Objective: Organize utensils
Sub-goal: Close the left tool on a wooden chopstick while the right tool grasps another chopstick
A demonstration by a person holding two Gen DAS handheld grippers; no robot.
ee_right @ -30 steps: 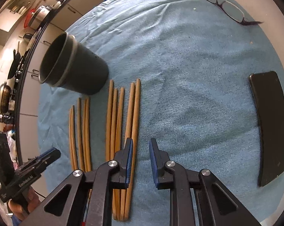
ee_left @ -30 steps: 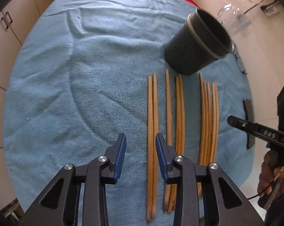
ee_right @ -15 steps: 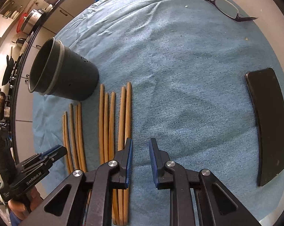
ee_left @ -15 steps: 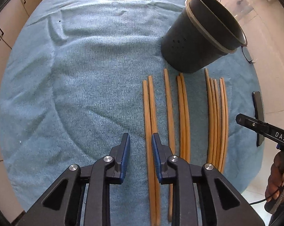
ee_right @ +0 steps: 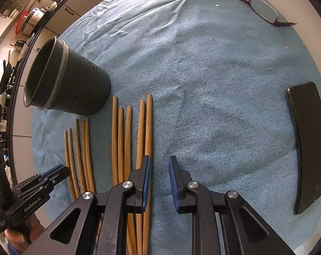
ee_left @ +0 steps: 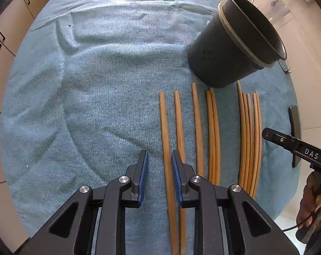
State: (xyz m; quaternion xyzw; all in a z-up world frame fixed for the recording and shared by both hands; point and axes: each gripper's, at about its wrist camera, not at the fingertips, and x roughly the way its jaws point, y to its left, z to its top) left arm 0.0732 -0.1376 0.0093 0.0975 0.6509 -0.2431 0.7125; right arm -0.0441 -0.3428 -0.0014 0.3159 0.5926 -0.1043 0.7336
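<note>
Several wooden chopsticks (ee_left: 197, 127) lie side by side on a blue towel (ee_left: 96, 85), also in the right wrist view (ee_right: 126, 138). A dark grey utensil cup (ee_left: 234, 51) stands upright just beyond them, also in the right wrist view (ee_right: 64, 80). My left gripper (ee_left: 158, 159) is open, its jaws on either side of the leftmost chopstick (ee_left: 165, 140), not closed on it. My right gripper (ee_right: 159, 165) is open and empty, just right of the rightmost chopstick (ee_right: 148, 127). Each gripper shows in the other's view, the right one (ee_left: 288, 142) and the left one (ee_right: 52, 174).
A black phone (ee_right: 309, 144) lies on the towel at the right. Glasses (ee_right: 256, 6) lie at the far right corner. A clear glass jug (ee_left: 268, 2) stands behind the cup. Kitchen cabinets (ee_left: 3, 29) and a counter with pots (ee_right: 30, 19) surround the table.
My left gripper has narrowed and shifted so that the leftmost chopstick lies between its jaws; that chopstick now lies apart from its neighbour. My right gripper has stayed at the same opening.
</note>
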